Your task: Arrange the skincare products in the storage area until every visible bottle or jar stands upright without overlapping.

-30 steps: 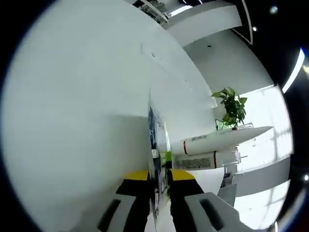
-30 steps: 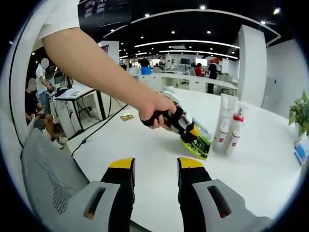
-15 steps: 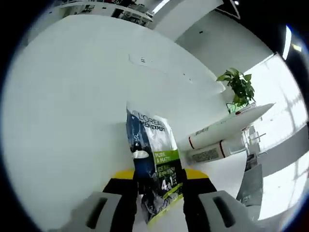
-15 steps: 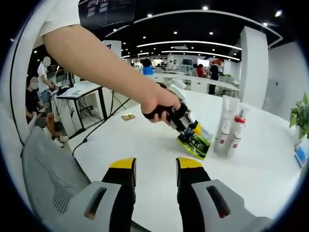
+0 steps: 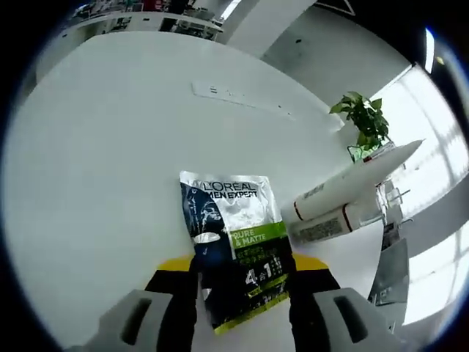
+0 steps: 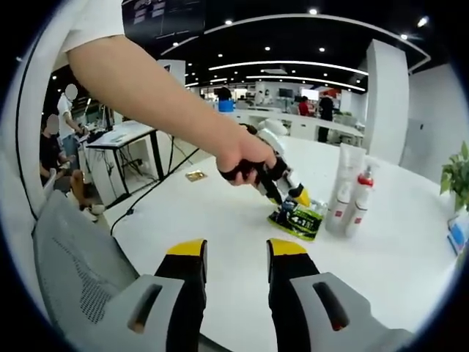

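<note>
A dark sachet [image 5: 233, 246] with a green band lies face up on the white table [image 5: 95, 161], its near end between the yellow-tipped jaws of my left gripper [image 5: 242, 268], which is shut on it. In the right gripper view a person's hand holds that left gripper [image 6: 292, 196] tilted down, with the sachet [image 6: 297, 217] low on the table. Just beyond stand a white tube [image 6: 342, 187] and a red-collared spray bottle [image 6: 359, 199], both upright; in the left gripper view the tube [image 5: 352, 180] and bottle [image 5: 330, 224] appear tilted. My right gripper [image 6: 234, 257] is open and holds nothing.
A potted plant [image 5: 363, 125] stands on the table behind the bottles, also the plant [image 6: 456, 172] at the right edge. A grey mesh chair [image 6: 80, 279] is near my right gripper. A small flat item [image 6: 193, 176] lies on the table's far left. Desks and people are behind.
The sachet has turned from edge-on to flat, label up, in the left gripper view. In the right gripper view the hand has lowered it toward the table. My right gripper stayed still.
</note>
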